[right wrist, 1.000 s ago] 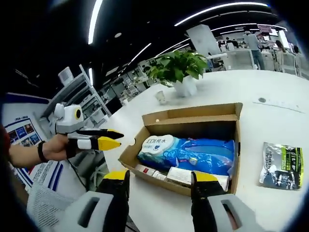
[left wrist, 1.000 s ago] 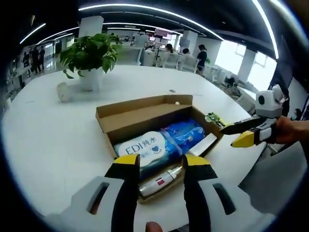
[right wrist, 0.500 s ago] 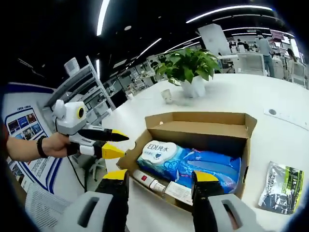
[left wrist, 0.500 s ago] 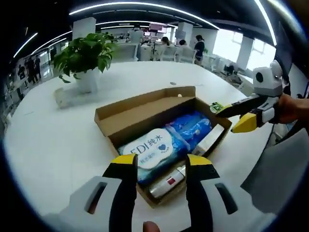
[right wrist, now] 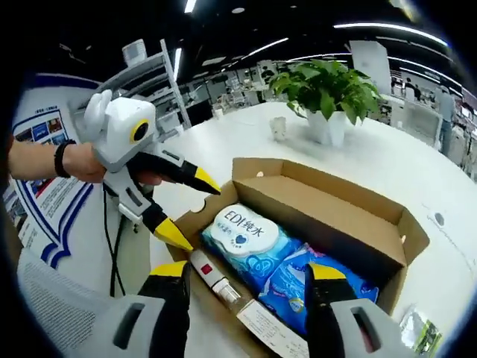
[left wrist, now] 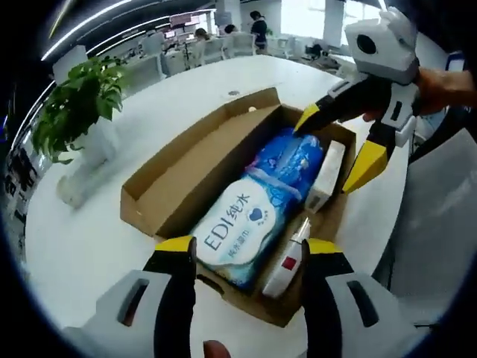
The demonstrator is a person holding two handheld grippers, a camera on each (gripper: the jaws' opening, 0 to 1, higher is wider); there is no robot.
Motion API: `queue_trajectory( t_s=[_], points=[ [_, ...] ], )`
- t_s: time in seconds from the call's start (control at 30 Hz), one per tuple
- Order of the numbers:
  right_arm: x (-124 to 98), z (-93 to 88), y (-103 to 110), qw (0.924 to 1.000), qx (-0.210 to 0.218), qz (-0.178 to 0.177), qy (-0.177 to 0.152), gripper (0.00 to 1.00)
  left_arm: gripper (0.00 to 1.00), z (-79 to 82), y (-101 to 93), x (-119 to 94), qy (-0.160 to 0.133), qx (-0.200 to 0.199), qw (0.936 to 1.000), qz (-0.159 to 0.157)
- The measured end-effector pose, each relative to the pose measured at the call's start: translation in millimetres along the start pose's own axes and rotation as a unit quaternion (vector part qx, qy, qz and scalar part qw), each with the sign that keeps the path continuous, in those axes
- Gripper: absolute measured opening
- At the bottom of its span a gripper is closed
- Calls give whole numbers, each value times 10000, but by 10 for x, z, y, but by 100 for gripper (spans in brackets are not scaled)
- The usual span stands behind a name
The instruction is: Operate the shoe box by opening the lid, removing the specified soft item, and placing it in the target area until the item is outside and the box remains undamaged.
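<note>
An open cardboard shoe box (left wrist: 160, 195) (right wrist: 387, 224) lies on the white table, its lid flap folded back. Inside are a white and blue "EDI" wipes pack (left wrist: 242, 231) (right wrist: 242, 228), a blue soft pack (left wrist: 294, 160) (right wrist: 298, 277), a white carton (left wrist: 328, 175) and a white tube with a red label (left wrist: 287, 261) (right wrist: 211, 274). My left gripper (left wrist: 250, 250) (right wrist: 192, 210) hovers open over the box's near end by the wipes pack. My right gripper (right wrist: 248, 272) (left wrist: 333, 145) is open over the other end, above the blue pack. Neither holds anything.
A potted green plant (left wrist: 74, 112) (right wrist: 328, 86) and a small white cup (left wrist: 71, 195) (right wrist: 278, 128) stand on the table (left wrist: 67, 246) beyond the box. A green packet (right wrist: 414, 328) lies beside the box. Desks and people fill the background.
Both grippers have come in closer and now hang over the two ends of the open box. Both stay open, and the box contents have not moved.
</note>
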State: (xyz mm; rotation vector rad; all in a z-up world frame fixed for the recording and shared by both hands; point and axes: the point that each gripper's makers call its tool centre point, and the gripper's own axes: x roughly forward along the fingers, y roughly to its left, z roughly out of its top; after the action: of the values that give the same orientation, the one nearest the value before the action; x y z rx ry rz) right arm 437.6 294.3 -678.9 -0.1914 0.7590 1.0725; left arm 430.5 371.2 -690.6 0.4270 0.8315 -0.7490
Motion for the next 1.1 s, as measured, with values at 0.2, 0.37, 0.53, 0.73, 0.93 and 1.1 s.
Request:
queue_trajectory(
  t_s=[0.2,0.37,0.53,0.73,0.93,1.1],
  points=[
    [184,-33,11,9959,-771,20,476,64,58,-26,30,103,189,285,9994,-43],
    [339,-88,-89,9916,-1097,-29,689,64,59,-66,80,166,330,528,9980,-84],
    [466,-112,-131,9897,-1180,23,813,63,59,-108,147,250,428,663,9968,-136],
    [651,-85,-163,9842,-1505,63,927,64,59,-184,171,367,644,989,9929,-176],
    [812,-105,-259,9864,-1289,-76,1016,61,53,-222,295,502,678,967,9929,-142],
    [899,-203,-171,9787,-1702,46,1149,61,53,-255,293,546,686,1130,9910,-188]
  ],
)
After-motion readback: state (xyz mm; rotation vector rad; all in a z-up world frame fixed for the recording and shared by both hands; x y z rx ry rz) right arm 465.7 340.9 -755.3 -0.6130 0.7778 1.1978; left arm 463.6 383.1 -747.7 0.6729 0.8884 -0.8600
